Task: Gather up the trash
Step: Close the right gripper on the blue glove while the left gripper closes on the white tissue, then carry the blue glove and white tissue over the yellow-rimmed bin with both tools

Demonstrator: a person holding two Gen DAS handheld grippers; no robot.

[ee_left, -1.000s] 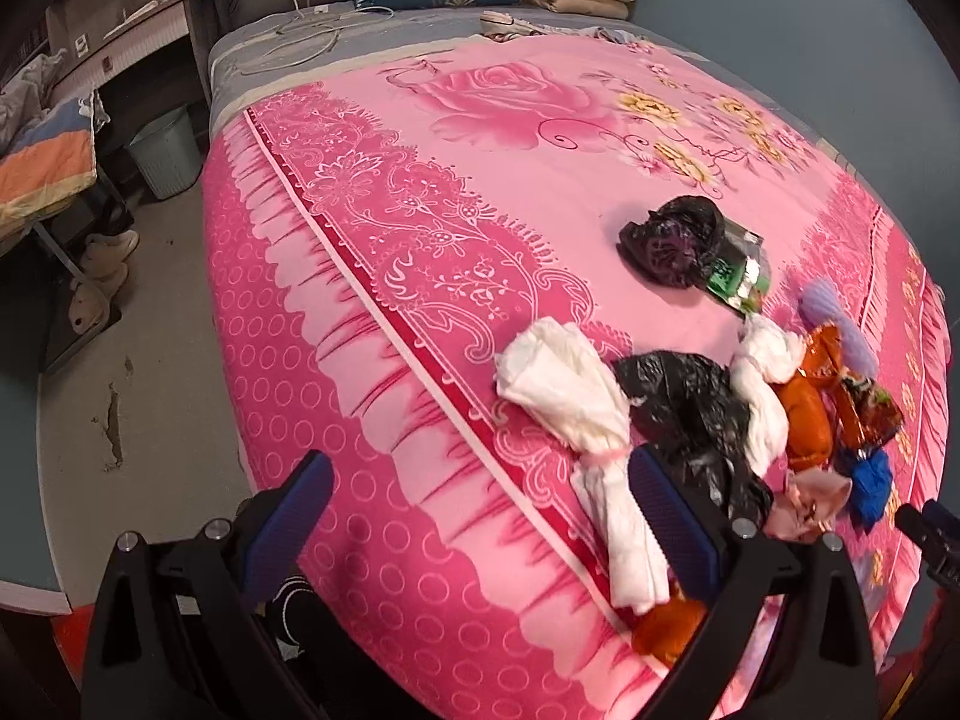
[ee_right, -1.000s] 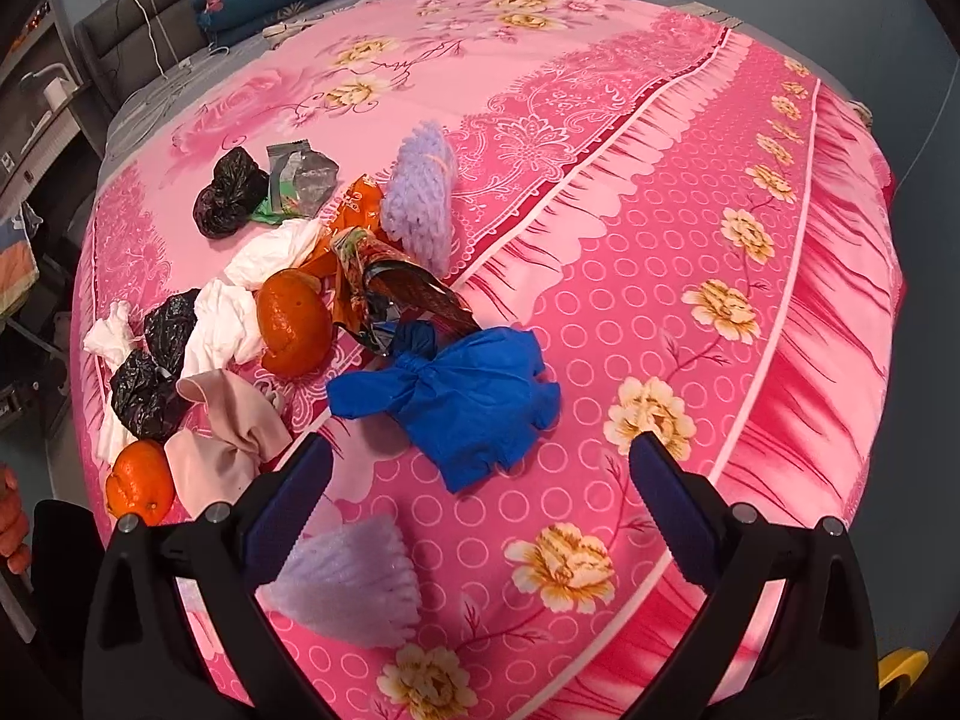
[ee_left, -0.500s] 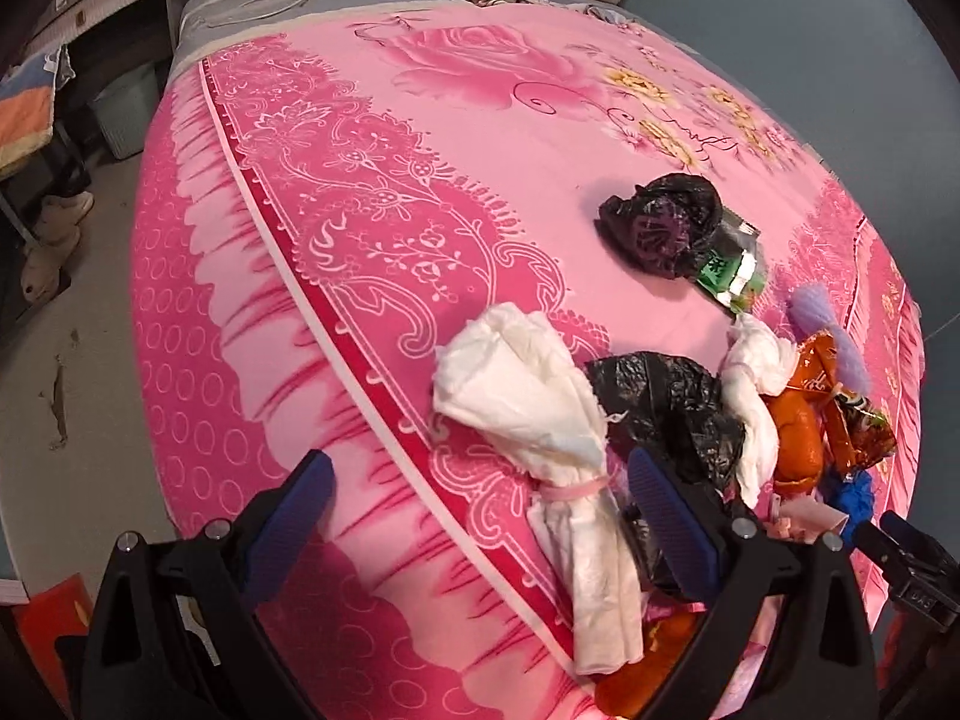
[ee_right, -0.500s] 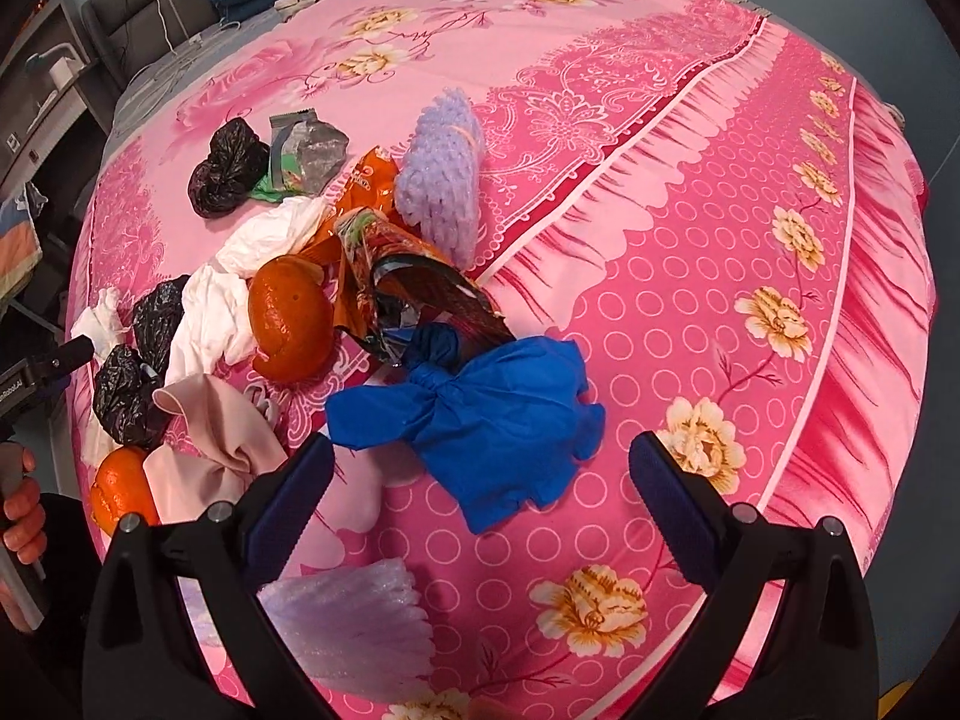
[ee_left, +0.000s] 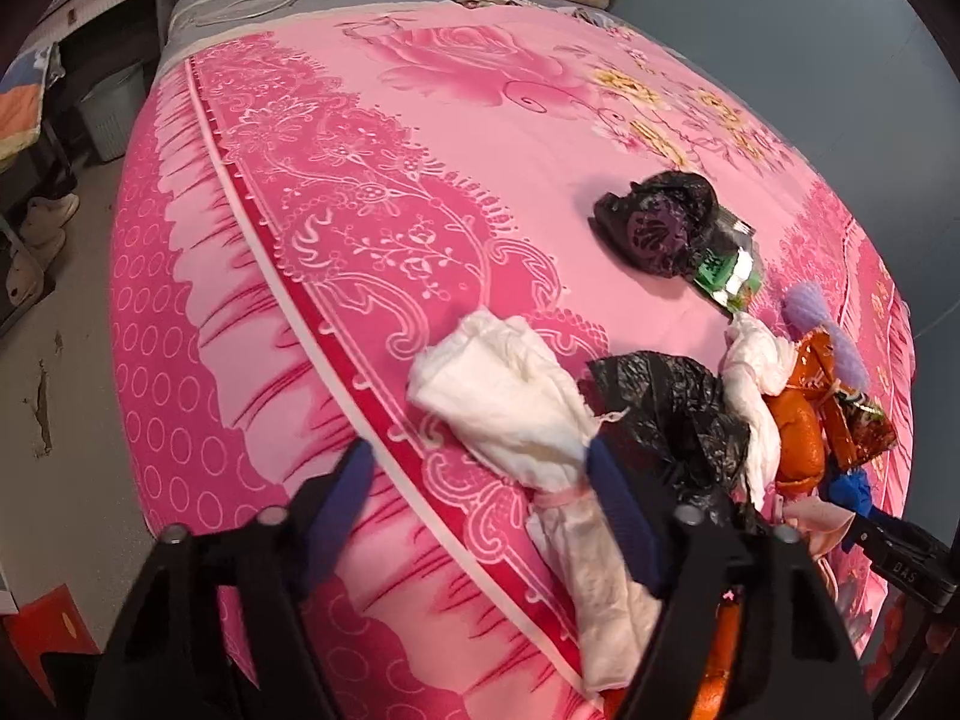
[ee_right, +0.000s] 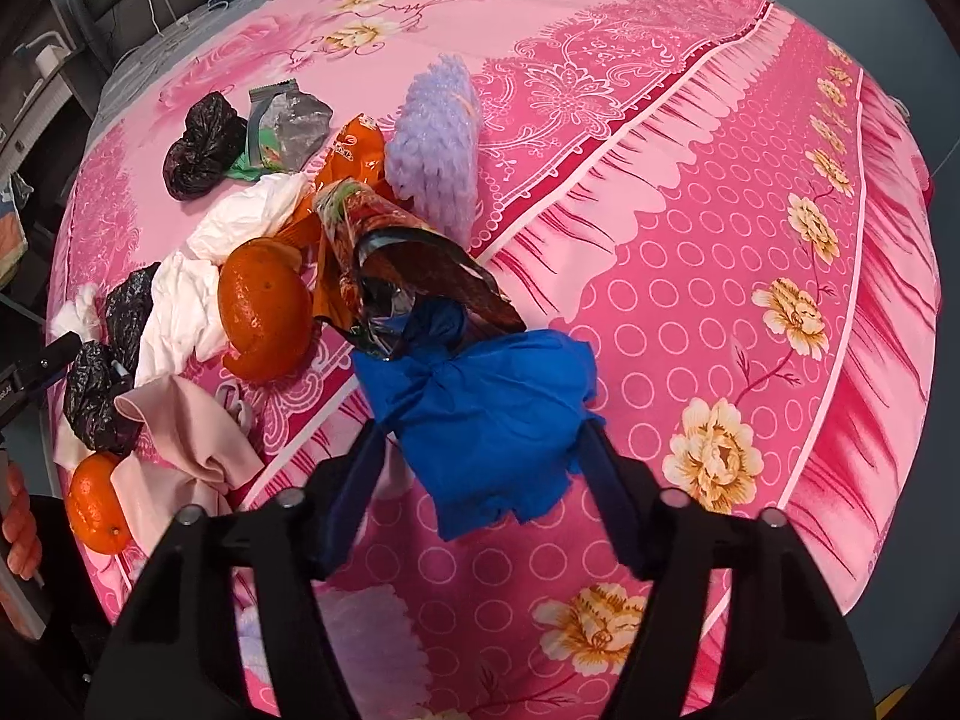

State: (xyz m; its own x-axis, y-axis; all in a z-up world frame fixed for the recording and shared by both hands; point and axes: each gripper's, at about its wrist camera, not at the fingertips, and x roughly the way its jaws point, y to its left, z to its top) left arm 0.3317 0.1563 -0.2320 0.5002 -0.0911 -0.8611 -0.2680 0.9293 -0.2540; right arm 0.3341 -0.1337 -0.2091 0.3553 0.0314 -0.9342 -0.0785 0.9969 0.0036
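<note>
Trash lies in a heap on a pink bed (ee_left: 420,138). In the left wrist view my open left gripper (ee_left: 480,468) hovers low over the bedspread, its right finger against a knotted white bag (ee_left: 516,402). A black bag (ee_left: 666,402) lies right of it. In the right wrist view my open right gripper (ee_right: 480,450) straddles a blue bag (ee_right: 492,408). Behind it lie a foil snack wrapper (ee_right: 396,246), an orange peel (ee_right: 264,312), a purple foam net (ee_right: 435,126), a white bag (ee_right: 186,306) and a pink bag (ee_right: 180,438).
A second black bag (ee_left: 660,228) and a green wrapper (ee_left: 726,270) lie further up the bed. An orange (ee_right: 96,504) sits at the bed's near left edge. A grey bin (ee_left: 114,114) and shoes (ee_left: 42,228) stand on the floor beside the bed.
Both grippers have moved forward and down toward the heap. The left one has come up to the white bag; the right one has closed in around the blue bag.
</note>
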